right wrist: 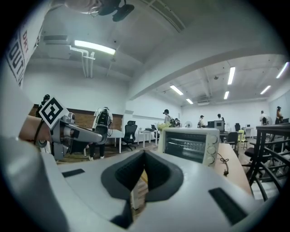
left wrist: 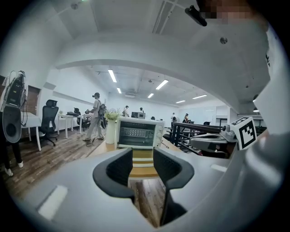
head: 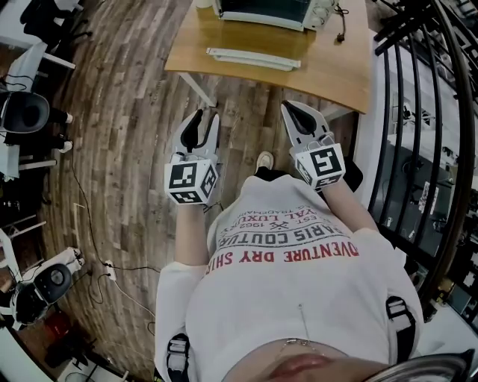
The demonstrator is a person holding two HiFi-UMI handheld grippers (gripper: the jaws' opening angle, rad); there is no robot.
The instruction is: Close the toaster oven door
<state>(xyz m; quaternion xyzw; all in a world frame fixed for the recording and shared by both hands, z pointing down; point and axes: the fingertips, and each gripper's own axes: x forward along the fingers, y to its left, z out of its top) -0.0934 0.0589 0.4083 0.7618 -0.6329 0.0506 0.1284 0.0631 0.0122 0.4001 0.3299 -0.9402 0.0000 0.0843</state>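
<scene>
The white toaster oven (head: 269,11) stands at the far side of a wooden table (head: 336,71). Its door (head: 252,58) hangs open and lies flat in front of it. Both grippers are held close to my body, well short of the table. My left gripper (head: 203,119) is open with nothing between its jaws; in the left gripper view (left wrist: 143,156) the oven (left wrist: 138,133) shows straight ahead through the gap. My right gripper (head: 297,110) is shut and empty; in the right gripper view (right wrist: 144,156) the oven (right wrist: 190,145) is ahead to the right.
A black metal railing (head: 426,112) runs along the right. A power cable with a plug (head: 341,30) lies on the table by the oven. A white vase of flowers (left wrist: 111,129) stands left of the oven. Office chairs and floor cables (head: 89,224) are at the left; people stand far back.
</scene>
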